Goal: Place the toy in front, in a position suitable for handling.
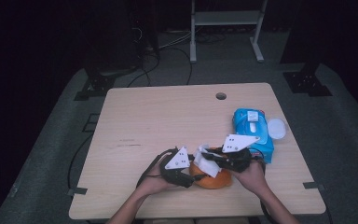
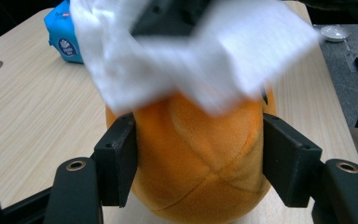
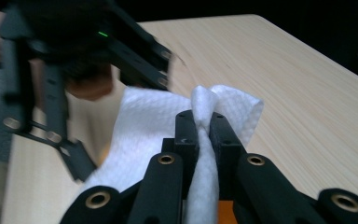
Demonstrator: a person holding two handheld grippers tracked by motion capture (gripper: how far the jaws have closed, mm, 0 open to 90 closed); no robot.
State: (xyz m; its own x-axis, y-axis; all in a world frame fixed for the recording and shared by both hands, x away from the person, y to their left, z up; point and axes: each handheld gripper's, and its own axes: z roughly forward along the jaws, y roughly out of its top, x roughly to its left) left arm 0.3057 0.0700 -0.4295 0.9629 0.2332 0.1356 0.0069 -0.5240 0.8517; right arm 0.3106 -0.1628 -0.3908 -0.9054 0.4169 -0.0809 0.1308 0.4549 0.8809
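Note:
An orange plush ball (image 1: pixel 213 180) rests near the table's front edge. My left gripper (image 1: pixel 192 179) holds it from the left; in the left gripper view the jaws (image 2: pixel 198 156) press on both sides of the ball (image 2: pixel 200 163). A white wipe (image 1: pixel 207 164) hangs over the top of the ball, blurred in the left gripper view (image 2: pixel 200 60). My right gripper (image 1: pixel 210 159) reaches in from the right, and in the right gripper view it (image 3: pixel 203 122) is shut on a bunched fold of the wipe (image 3: pixel 144 126). The left gripper (image 3: pixel 74 56) shows behind it.
A blue pack of wipes (image 1: pixel 252 133) lies right of the ball, also seen in the left gripper view (image 2: pixel 64 37). A round white lid (image 1: pixel 276 128) sits beside it at the table's right edge. A cable hole (image 1: pixel 221 96) marks the far side.

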